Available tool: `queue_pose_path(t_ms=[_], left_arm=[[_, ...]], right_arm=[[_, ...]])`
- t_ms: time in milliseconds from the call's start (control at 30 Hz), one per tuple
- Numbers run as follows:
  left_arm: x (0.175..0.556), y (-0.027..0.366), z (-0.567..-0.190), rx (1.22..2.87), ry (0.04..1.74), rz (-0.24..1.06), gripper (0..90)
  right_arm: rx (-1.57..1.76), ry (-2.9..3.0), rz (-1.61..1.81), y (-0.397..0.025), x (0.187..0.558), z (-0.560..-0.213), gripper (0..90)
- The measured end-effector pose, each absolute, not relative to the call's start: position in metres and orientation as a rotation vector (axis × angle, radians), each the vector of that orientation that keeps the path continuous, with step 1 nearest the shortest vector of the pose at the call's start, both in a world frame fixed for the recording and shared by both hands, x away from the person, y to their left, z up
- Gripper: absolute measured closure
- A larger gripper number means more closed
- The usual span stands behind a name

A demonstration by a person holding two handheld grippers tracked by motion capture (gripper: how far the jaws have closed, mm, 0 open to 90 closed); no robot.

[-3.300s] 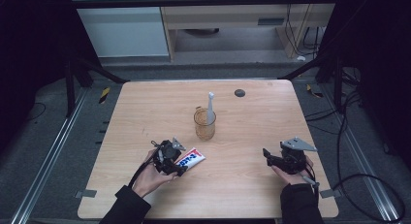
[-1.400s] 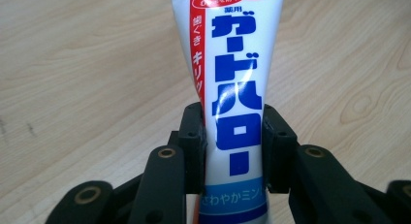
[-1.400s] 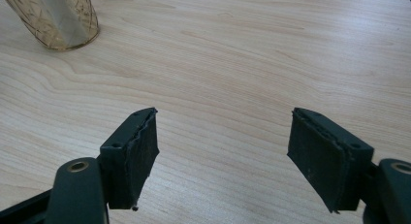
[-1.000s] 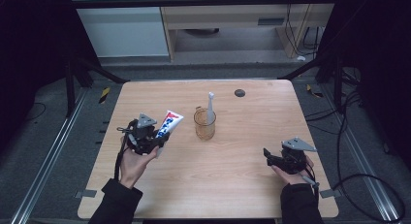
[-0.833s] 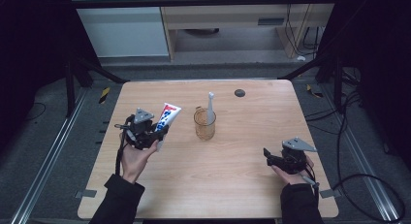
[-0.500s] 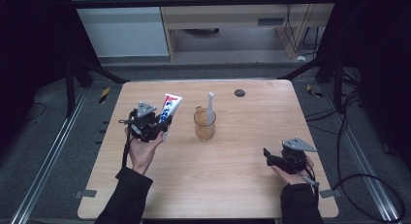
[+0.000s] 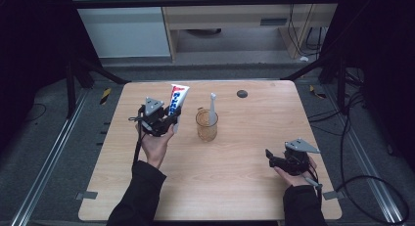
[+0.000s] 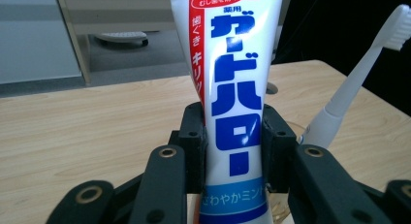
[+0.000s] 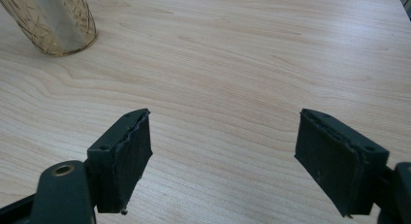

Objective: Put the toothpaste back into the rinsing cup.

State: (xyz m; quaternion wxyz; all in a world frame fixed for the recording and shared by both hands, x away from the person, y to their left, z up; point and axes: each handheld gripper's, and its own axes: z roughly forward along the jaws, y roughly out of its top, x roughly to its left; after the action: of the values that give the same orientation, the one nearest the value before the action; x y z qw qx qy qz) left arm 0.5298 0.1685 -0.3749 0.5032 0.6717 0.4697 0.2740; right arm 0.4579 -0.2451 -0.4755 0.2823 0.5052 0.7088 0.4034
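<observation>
A white toothpaste tube (image 7: pixel 176 104) with blue and red print stands nearly upright above the table's left half, and my left gripper (image 7: pixel 166 119) is shut on its lower part. In the left gripper view the tube (image 8: pixel 232 103) rises between both jaws. To its right stands an amber glass cup (image 7: pixel 206 124) holding a white toothbrush (image 7: pixel 212 109), whose head (image 8: pixel 398 26) shows at the upper right. My right gripper (image 7: pixel 270 156) rests low near the front right of the table, open, with bare wood between its jaws (image 9: pixel 223 156).
A small dark round cap (image 7: pixel 242 93) lies near the table's far edge. The glass cup (image 9: pixel 53 20) appears at the upper left of the right gripper view. Metal rails run along both sides of the wooden table (image 7: pixel 235 187).
My left gripper has lifted the toothpaste tube from the table's front and carried it up and rightward toward the cup, tilting it upright. The right gripper has stayed put.
</observation>
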Motion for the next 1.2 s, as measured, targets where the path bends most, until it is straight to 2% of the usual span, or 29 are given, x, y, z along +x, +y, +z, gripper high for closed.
queue_pose_path(t_ms=[533,1200], left_arm=[[0.547,0.144,-0.38,1.525,1.133,0.697,67.5],[0.569,0.112,-0.39,1.532,1.116,0.672,67.6]], right_arm=[[1.347,1.9,1.079,-0.246,0.458,-0.476,20.2],[1.35,1.888,1.076,-0.245,0.459,-0.477,19.3]])
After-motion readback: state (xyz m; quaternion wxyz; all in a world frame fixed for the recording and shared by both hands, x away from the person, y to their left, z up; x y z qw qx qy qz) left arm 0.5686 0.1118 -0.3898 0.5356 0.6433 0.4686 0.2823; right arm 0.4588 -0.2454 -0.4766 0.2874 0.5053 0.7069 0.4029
